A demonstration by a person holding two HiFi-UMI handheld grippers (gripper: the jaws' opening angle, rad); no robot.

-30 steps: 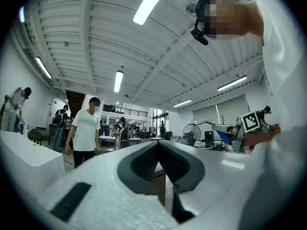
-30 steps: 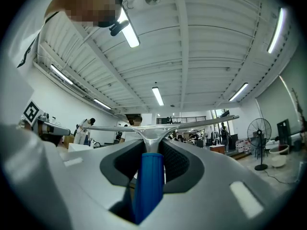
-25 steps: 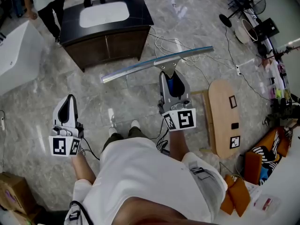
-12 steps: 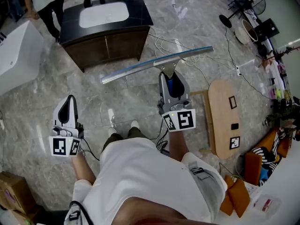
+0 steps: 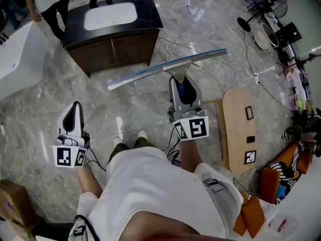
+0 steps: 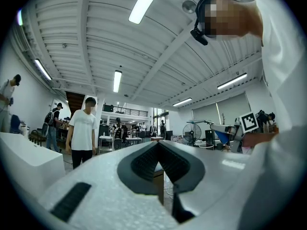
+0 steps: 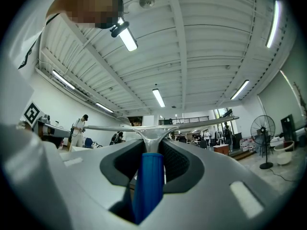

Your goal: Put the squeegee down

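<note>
Squeegee (image 5: 168,68) has barely budged this last second: handle still clamped in the right gripper (image 5: 181,82), blade just past its tips over the floor (image 5: 30,124), so it's not down yet; left gripper (image 5: 76,105) closed up, empty.

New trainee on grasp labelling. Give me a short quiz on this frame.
1. Multiple choice: what does the right gripper hold? A a bottle; B the squeegee; C nothing.
2. True or false: the left gripper also grips the squeegee.
3. Short answer: which piece of furniture stands beyond the squeegee in the head view?

Key: 1 B. 2 false: its jaws are together on nothing, well apart from the squeegee. 3 the dark sink cabinet.
</note>
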